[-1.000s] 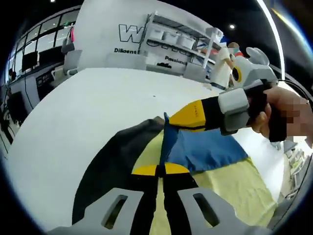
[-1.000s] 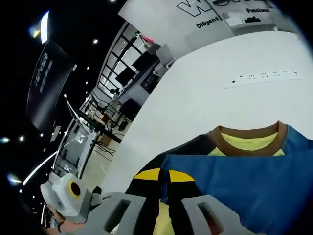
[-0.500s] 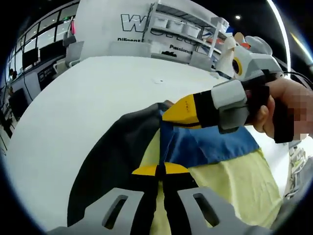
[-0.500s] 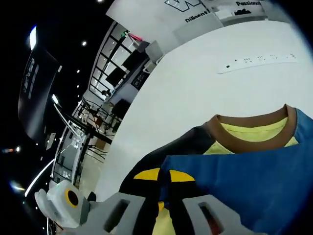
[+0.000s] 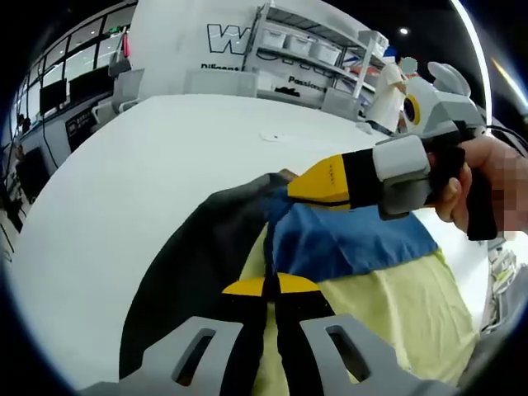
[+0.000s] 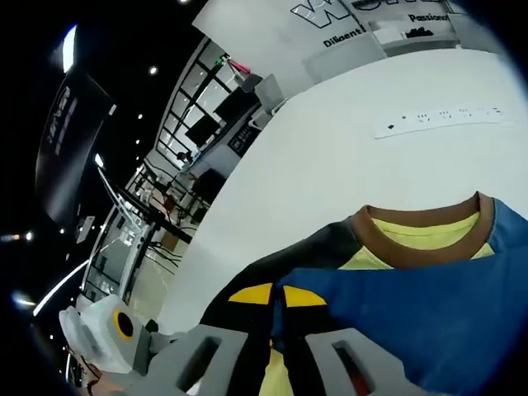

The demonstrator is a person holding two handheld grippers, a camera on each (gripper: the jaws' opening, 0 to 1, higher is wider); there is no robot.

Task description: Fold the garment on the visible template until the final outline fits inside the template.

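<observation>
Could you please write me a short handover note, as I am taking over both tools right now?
Left tool: shut on the shirt, at the blue edge beside the dark sleeve.
Right tool: shut on the same blue edge; in the left gripper view it comes in from the right, held by a hand.
The shirt lies on the white table, its brown collar in the right gripper view.
Done: a blue part is lifted over the yellow.
Left: finish folding. No template outline is discernible.

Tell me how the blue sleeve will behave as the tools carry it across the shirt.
Probably floppy: the blue sleeve drapes and creases between the left tool and the right tool. Likely light, since pinched edges hold it up. It may sag onto the yellow body unless kept taut.
</observation>
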